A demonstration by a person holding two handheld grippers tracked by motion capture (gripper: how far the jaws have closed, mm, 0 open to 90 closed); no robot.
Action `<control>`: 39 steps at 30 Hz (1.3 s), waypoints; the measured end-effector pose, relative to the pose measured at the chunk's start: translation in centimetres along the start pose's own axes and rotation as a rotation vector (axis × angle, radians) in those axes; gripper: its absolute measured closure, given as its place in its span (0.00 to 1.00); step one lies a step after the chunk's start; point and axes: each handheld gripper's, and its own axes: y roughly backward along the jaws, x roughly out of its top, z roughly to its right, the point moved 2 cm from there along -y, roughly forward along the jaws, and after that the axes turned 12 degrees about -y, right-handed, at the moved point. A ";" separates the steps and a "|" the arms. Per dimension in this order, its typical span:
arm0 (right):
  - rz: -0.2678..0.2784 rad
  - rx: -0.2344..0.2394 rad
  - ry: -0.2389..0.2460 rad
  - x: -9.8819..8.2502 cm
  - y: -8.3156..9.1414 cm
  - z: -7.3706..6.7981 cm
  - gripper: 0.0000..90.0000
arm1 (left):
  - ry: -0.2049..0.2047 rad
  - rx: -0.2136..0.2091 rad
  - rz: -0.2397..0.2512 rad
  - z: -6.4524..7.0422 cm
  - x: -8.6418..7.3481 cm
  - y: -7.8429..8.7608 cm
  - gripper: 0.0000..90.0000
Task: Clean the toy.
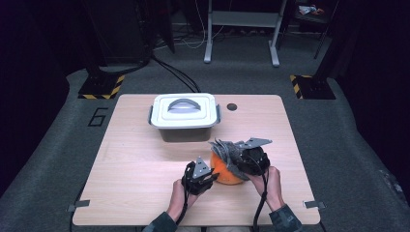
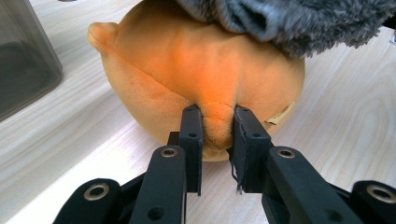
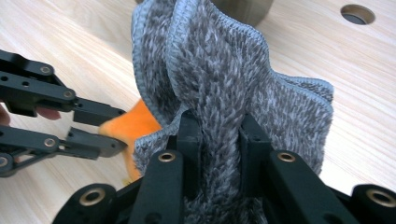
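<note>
Grey fleecy cloth [image 1: 227,151] covers the top of the orange plush toy [image 1: 223,173] in the high view, so the toy's upper side is hidden there, and the right gripper [image 1: 247,160] sits over the cloth and hides much of it. The toy rests on the wooden table [image 1: 145,159] near the person's edge, in front of the lidded plastic box [image 1: 184,116] and well apart from it. The person's forearms are cut off by the bottom edge.

A "6" [image 1: 98,116] is marked on the carpet beside the table's left edge; a pale tag [image 2: 280,115] hangs from the toy's seam in the left gripper view, too small to read.

The left gripper view brings out what the high view cannot: the left gripper [image 2: 217,116] has its jaws nearly closed on a pinched fold of the toy's orange fabric, low on its side, with a loose thread at one pad. The box's dark wall [image 2: 23,65] is cut off at that view's left edge. The right gripper view shows the right gripper [image 3: 219,122] with its jaws closed tight on a bunched ridge of the cloth, whose stitched edges fan out above. It also shows a round hole [image 3: 357,14] in the tabletop.
</note>
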 end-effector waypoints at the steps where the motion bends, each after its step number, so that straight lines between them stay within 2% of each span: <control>1: 0.000 0.000 0.000 0.0 0.0 0.0 0.83 | 0.000 0.000 0.000 0.0 0.0 0.0 0.84; 2: 0.001 -0.007 -0.028 -0.1 0.1 0.0 0.83 | 0.001 0.000 0.000 0.0 0.0 0.0 0.84; 4: -0.001 -0.016 -0.015 -0.2 0.3 0.6 0.83 | 0.002 -0.002 0.001 0.0 0.0 0.0 0.84; 5: 0.001 -0.023 -0.036 -0.4 0.4 0.8 0.83 | 0.002 -0.002 0.001 0.0 0.0 0.0 0.84; 8: 0.002 -0.035 -0.057 -0.7 0.6 1.3 0.83 | 0.003 -0.002 0.000 -0.1 0.0 0.0 0.84; 15: -0.005 -0.068 -0.088 -1.7 0.8 3.0 0.83 | 0.003 -0.002 -0.002 -0.1 -0.1 0.0 0.84; 16: -0.002 -0.080 -0.111 -1.9 0.8 3.3 0.83 | 0.005 -0.002 -0.002 -0.1 -0.1 0.0 0.84; 18: -0.008 -0.085 -0.109 -2.0 0.9 3.5 0.83 | 0.006 -0.002 -0.002 -0.1 -0.1 0.0 0.84; 27: -0.019 -0.109 -0.151 -3.2 0.3 5.2 0.83 | 0.009 -0.006 0.001 -0.1 -0.1 0.0 0.84; 28: -0.032 -0.110 -0.166 -3.5 0.2 5.6 0.83 | 0.009 -0.005 0.001 -0.1 -0.1 0.0 0.84; 33: -0.054 -0.132 -0.177 -4.2 -0.3 6.2 0.83 | 0.011 -0.006 -0.002 -0.1 -0.2 0.0 0.84; 37: -0.073 -0.131 -0.189 -4.9 -1.0 6.7 0.83 | 0.015 -0.008 -0.004 -0.2 -0.2 0.0 0.84; 39: -0.096 -0.140 -0.193 -5.4 -1.5 6.9 0.83 | 0.019 -0.005 -0.003 -0.2 -0.3 0.0 0.84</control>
